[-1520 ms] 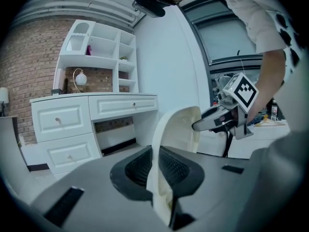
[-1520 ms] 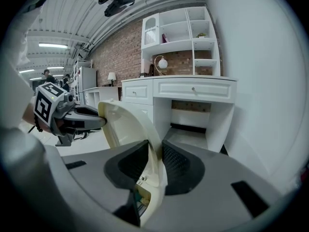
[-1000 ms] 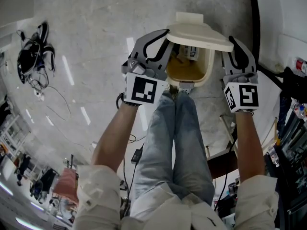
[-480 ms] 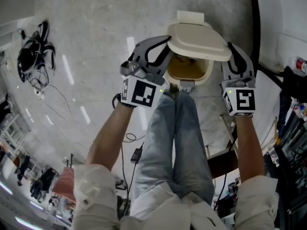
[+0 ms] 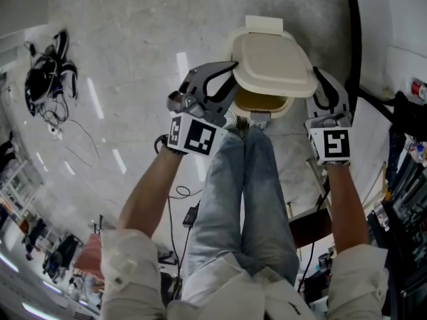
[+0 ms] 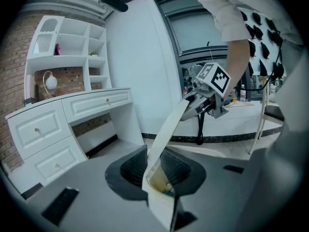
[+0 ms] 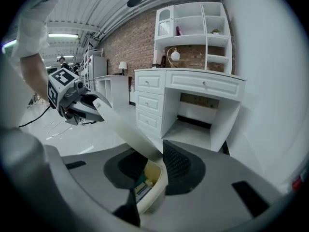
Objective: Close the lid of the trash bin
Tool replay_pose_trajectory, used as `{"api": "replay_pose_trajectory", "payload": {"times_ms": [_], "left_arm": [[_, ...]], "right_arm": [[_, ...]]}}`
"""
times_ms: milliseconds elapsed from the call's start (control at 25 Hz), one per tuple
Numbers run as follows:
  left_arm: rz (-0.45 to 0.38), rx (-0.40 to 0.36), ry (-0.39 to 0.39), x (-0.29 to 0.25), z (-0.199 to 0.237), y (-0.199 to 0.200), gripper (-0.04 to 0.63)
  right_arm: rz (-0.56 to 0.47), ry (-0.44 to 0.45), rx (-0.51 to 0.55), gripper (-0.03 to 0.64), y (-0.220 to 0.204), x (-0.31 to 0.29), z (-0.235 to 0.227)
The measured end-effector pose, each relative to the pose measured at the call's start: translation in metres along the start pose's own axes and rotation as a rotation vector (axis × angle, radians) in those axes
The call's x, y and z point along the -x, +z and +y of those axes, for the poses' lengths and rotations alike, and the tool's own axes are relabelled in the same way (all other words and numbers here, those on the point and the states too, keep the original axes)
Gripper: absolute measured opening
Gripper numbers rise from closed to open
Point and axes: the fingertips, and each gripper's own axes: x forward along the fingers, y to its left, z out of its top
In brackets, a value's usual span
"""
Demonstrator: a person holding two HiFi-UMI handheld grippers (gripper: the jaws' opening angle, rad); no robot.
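A cream trash bin [image 5: 263,105] stands on the floor in front of the person's feet. Its lid [image 5: 272,62] hangs low over the opening, with a strip of the brown inside still showing at the front. My left gripper [image 5: 230,72] holds the lid's left edge and my right gripper [image 5: 319,80] holds its right edge. In the left gripper view the lid [image 6: 166,129] runs up between the ribbed pads of that gripper [image 6: 153,166]; its jaws have just been opening a little, and the pads still touch the lid. In the right gripper view the gripper [image 7: 153,164] is shut on the lid [image 7: 123,124] above the bin's rim [image 7: 155,190].
The person's legs [image 5: 243,192] reach to the bin's front. A white desk with drawers and shelves [image 7: 188,91] stands behind the bin. A bundle of cables and gear [image 5: 45,72] lies on the floor far left. A dark stool [image 5: 310,227] stands right of the legs.
The lid has swung down from a steep tilt to nearly flat over the bin. Both grippers moved down and forward with it. Less of the bin's inside shows.
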Motion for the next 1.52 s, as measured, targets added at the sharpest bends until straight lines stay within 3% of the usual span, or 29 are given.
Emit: {"api": "replay_pose_trajectory", "payload": {"times_ms": [600, 920, 1240, 1520], "left_arm": [[0.038, -0.052, -0.078, 0.004, -0.020, -0.015, 0.114], [0.077, -0.111, -0.139, 0.007, -0.031, -0.026, 0.130], [0.071, -0.061, -0.195, 0.006, -0.035, -0.030, 0.152], [0.086, -0.076, -0.257, 0.007, -0.042, -0.035, 0.167]], "right_arm": [[0.026, 0.060, 0.042, 0.138, -0.017, 0.006, 0.017], [0.095, 0.105, 0.190, 0.163, -0.032, 0.008, 0.029], [0.089, 0.166, 0.153, 0.195, -0.036, 0.008, 0.032], [0.129, 0.243, 0.188, 0.235, -0.044, 0.011, 0.041]]}}
